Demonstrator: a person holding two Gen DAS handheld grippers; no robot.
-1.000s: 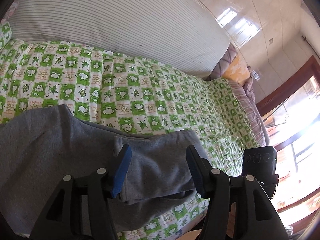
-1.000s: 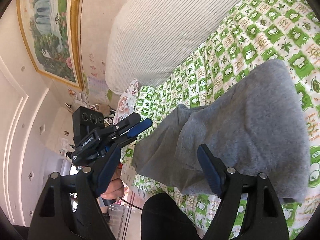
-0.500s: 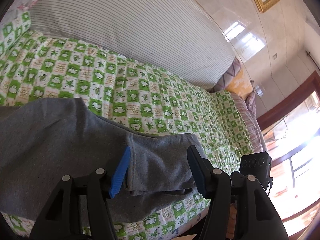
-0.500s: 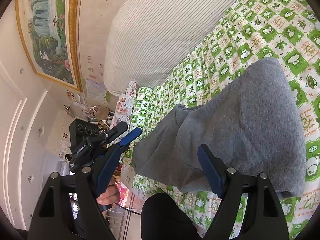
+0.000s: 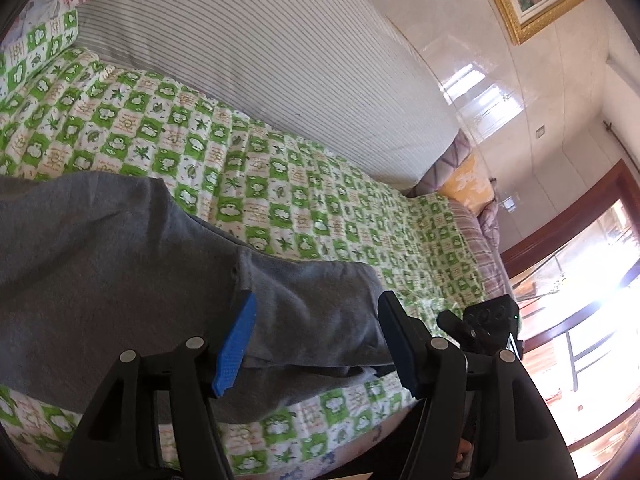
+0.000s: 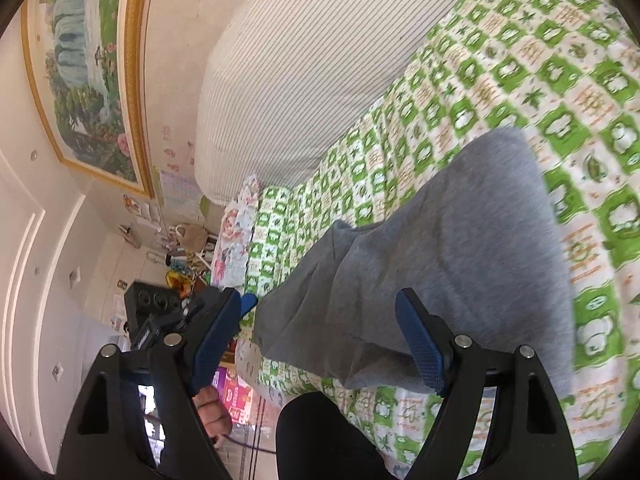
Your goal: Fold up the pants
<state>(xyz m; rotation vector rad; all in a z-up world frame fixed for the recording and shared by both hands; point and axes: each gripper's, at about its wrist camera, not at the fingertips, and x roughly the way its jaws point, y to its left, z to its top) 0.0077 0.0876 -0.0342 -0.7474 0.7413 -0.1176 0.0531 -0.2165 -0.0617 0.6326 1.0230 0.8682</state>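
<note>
The gray sweatpants (image 5: pixel 120 272) lie on the bed (image 5: pixel 280 184) with the green patterned sheet, close to the bed's near edge. They already look folded over, with one layer on top of another.

A second ago both cameras sat lower and closer to the pants. Now more of the sheet shows behind the pants, and the big striped cushion (image 5: pixel 248 60) by the wall fills more of the view — so both grippers have pulled back a little from the pants and tipped up. The pants themselves have not moved on the bed.

The left gripper (image 5: pixel 316 344) is wide open with nothing in it. Its blue pads frame the narrow end of the pants, but they do not look like they touch the cloth. The right gripper (image 6: pixel 320 344) is wide open and empty too. In its view the pants (image 6: pixel 440 264) stretch away from the near edge of the bed, and the left gripper (image 6: pixel 224 312) shows beside them, off the bed's edge.

My guess is that one fold is done and the hands are getting ready for the next one — most likely picking up the narrow end and bringing it over the wide part. The top layer looks a bit bumpy near the bed's edge, so it may need smoothing first.
</note>
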